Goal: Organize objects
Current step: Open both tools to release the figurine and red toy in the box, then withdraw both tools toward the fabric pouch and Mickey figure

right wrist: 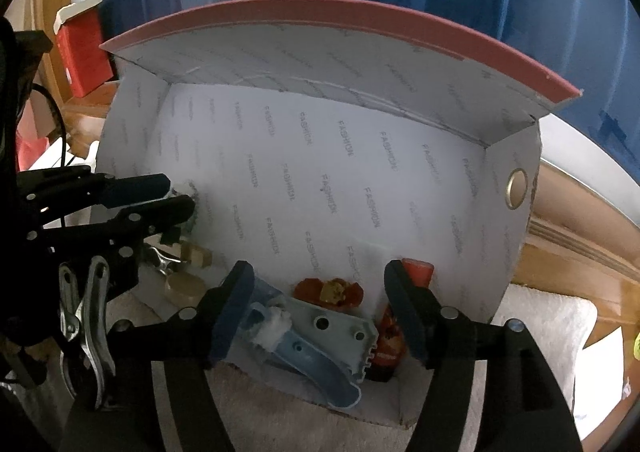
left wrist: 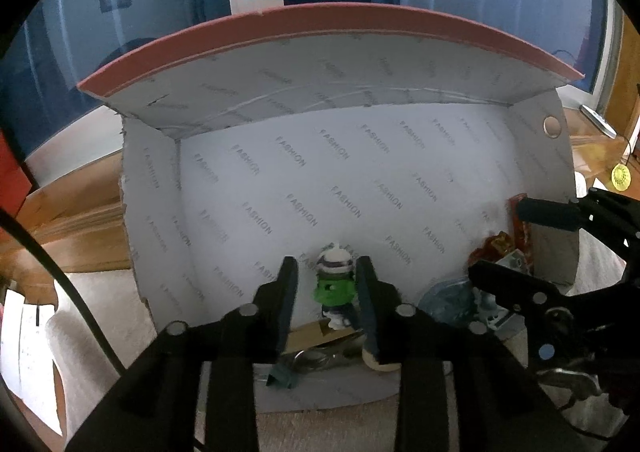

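Observation:
A white box [left wrist: 360, 180] printed "FASHION", with a red-edged lid, lies open toward me; it also shows in the right wrist view [right wrist: 320, 172]. My left gripper [left wrist: 327, 284] is shut on a small green, white and purple toy figure [left wrist: 335, 284], held upright inside the box. My right gripper [right wrist: 320, 292] is open inside the box, over a blue-grey plastic tool [right wrist: 316, 336], a red and yellow toy [right wrist: 330, 292] and a red bottle [right wrist: 390, 336]. My right gripper also appears in the left wrist view [left wrist: 500, 240], and my left gripper in the right wrist view [right wrist: 176, 196].
Wooden blocks [right wrist: 194, 252], a round wooden disc [right wrist: 184, 286] and a metal clamp [left wrist: 320, 360] lie on the box floor at the left. A red carton [right wrist: 84, 52] stands at the back left. A wooden floor strip [left wrist: 72, 228] and white cloth [right wrist: 548, 324] surround the box.

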`<action>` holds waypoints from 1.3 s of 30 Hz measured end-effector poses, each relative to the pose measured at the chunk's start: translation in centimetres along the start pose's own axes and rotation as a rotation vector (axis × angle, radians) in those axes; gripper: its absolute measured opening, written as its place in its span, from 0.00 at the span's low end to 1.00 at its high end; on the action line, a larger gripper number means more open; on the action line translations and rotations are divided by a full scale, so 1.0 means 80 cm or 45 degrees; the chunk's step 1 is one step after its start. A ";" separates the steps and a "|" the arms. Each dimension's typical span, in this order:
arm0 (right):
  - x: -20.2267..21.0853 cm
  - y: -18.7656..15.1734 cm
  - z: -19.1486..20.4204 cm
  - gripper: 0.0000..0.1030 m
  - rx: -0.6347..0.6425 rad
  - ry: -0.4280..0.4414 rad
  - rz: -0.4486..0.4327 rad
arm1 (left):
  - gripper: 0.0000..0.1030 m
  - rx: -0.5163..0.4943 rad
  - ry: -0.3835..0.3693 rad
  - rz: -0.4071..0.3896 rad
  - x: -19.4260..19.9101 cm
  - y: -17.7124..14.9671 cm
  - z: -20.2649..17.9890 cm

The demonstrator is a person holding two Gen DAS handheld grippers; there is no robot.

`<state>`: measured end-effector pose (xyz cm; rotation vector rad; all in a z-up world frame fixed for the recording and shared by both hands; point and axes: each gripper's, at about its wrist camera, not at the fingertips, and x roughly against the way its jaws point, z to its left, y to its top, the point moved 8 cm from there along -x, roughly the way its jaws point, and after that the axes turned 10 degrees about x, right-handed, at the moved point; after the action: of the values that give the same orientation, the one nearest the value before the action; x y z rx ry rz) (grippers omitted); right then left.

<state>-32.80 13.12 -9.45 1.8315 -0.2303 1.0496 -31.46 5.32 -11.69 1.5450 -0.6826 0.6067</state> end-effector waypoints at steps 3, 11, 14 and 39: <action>0.001 -0.002 -0.003 0.67 -0.005 -0.007 0.004 | 0.37 0.007 0.002 -0.006 0.004 0.000 0.000; 0.045 0.001 0.001 0.67 -0.014 -0.047 -0.040 | 0.37 0.015 0.018 -0.035 0.036 -0.004 -0.004; 0.069 0.000 0.001 0.67 -0.015 -0.064 -0.072 | 0.37 0.019 0.015 -0.072 0.064 -0.006 -0.008; 0.187 -0.083 -0.033 0.68 -0.217 -0.174 -0.090 | 0.43 0.007 -0.080 -0.175 0.164 -0.023 -0.055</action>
<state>-21.40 22.83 -2.26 1.7451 -0.3245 0.8308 -21.11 8.84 -3.08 1.6073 -0.6163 0.4593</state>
